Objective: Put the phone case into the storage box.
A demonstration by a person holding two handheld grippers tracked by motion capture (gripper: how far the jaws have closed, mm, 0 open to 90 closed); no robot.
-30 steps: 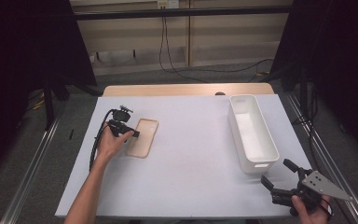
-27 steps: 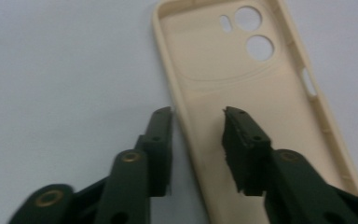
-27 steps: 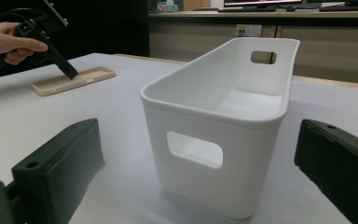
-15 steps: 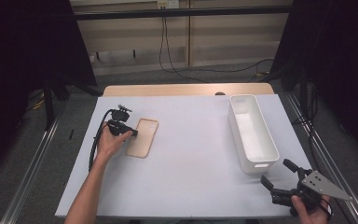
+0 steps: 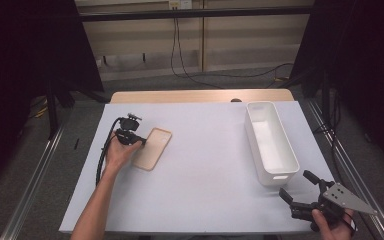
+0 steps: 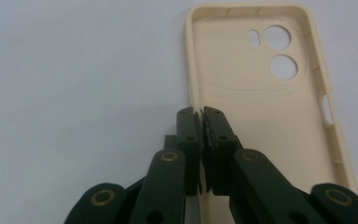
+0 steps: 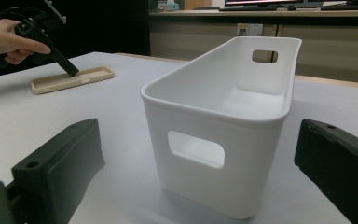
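Note:
A beige phone case (image 5: 154, 149) lies open side up on the white table cover. In the left gripper view, its camera cut-outs are at the far end of the case (image 6: 261, 93). My left gripper (image 6: 200, 113) is shut on the case's left side wall, and its jaws have just been closing with that wall between them. A hand holds that left gripper (image 5: 141, 142) at the case's left edge. My right gripper (image 5: 297, 185) stands wide open at the table's front right, facing the near end of a white bin (image 7: 200, 121). Nothing is between the jaws of the right gripper (image 7: 198, 140).
The white bin (image 5: 280, 176) is empty, stands lengthwise at the right and has handle slots at both ends. The left gripper's black cable (image 5: 101, 160) loops beside the forearm. A wooden strip (image 5: 195, 96) runs along the table's far edge.
The left gripper's dark jaw tips over the case's left edge have drawn together. Both hands and the case stay where they were.

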